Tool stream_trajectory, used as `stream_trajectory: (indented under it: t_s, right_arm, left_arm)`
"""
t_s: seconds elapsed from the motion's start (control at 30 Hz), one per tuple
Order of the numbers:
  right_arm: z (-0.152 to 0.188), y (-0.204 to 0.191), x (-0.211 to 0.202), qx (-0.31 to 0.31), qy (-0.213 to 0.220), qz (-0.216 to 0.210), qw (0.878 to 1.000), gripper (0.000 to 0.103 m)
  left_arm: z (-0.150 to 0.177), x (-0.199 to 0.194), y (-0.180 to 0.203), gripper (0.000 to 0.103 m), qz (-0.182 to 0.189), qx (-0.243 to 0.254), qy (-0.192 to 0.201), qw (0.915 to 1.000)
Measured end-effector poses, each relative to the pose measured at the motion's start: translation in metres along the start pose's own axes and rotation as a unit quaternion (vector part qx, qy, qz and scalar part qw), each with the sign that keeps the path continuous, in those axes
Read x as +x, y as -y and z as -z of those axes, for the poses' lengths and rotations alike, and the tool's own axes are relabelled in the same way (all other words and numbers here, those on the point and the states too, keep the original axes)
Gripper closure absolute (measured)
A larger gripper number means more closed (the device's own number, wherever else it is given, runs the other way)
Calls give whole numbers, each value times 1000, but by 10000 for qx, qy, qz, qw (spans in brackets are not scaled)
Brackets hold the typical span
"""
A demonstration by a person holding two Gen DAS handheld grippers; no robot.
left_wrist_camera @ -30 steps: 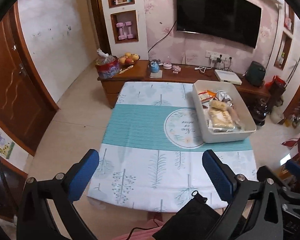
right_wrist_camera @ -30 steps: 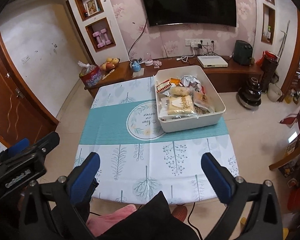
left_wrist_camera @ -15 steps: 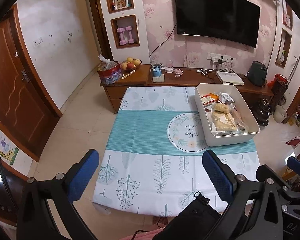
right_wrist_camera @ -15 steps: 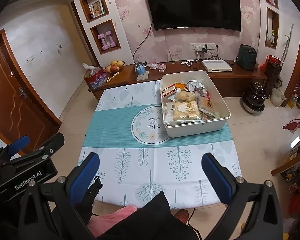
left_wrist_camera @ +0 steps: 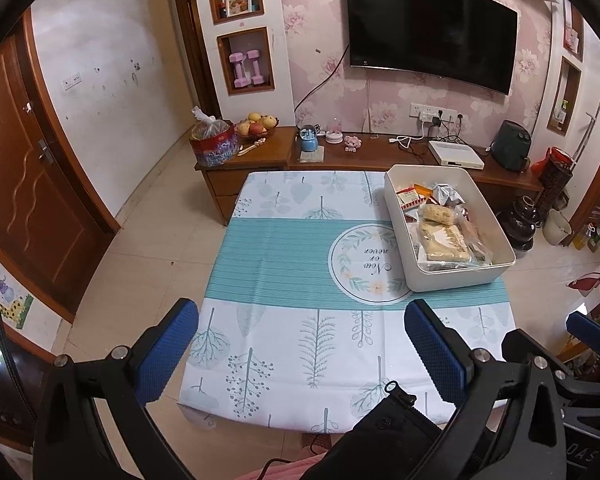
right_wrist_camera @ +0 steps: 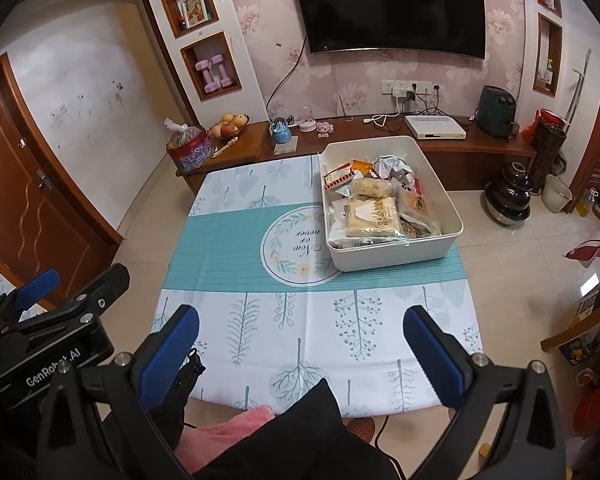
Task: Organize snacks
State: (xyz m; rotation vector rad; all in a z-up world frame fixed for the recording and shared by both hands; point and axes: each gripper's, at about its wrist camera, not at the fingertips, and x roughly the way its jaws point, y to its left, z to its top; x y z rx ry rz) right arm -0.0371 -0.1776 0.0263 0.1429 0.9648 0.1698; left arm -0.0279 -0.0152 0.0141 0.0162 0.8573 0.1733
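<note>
A white rectangular bin [left_wrist_camera: 460, 276] [right_wrist_camera: 396, 258] stands at the far right of the table, filled with several snack packets [left_wrist_camera: 442, 240] [right_wrist_camera: 374, 216]. My left gripper [left_wrist_camera: 300, 336] hangs open high above the table's near edge, nothing between its blue pads. My right gripper [right_wrist_camera: 300, 338] is also open and empty, held over the near edge to the right of the left one. The left tool's body [right_wrist_camera: 48, 340] shows at the lower left of the right wrist view.
The table wears a white and teal cloth [left_wrist_camera: 300, 264] with a round print. A low wooden cabinet [left_wrist_camera: 360, 156] behind carries a fruit bowl [left_wrist_camera: 256, 124], a red bag [left_wrist_camera: 214, 144] and a white box [left_wrist_camera: 456, 154]. A TV [left_wrist_camera: 428, 24] hangs above. Tiled floor surrounds the table.
Both grippers have risen and drawn back from the table, so the table and bin look smaller and farther. Both stay open and empty.
</note>
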Motion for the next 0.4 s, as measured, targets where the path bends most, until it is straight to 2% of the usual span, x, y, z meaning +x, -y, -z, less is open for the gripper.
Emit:
stream_trajectory:
  t_s: [0.4]
  right_arm:
    - [-1,8,6,47,-113,-33,9999,0]
  left_arm:
    - [1,1,3,0,9,-4,-24,10000]
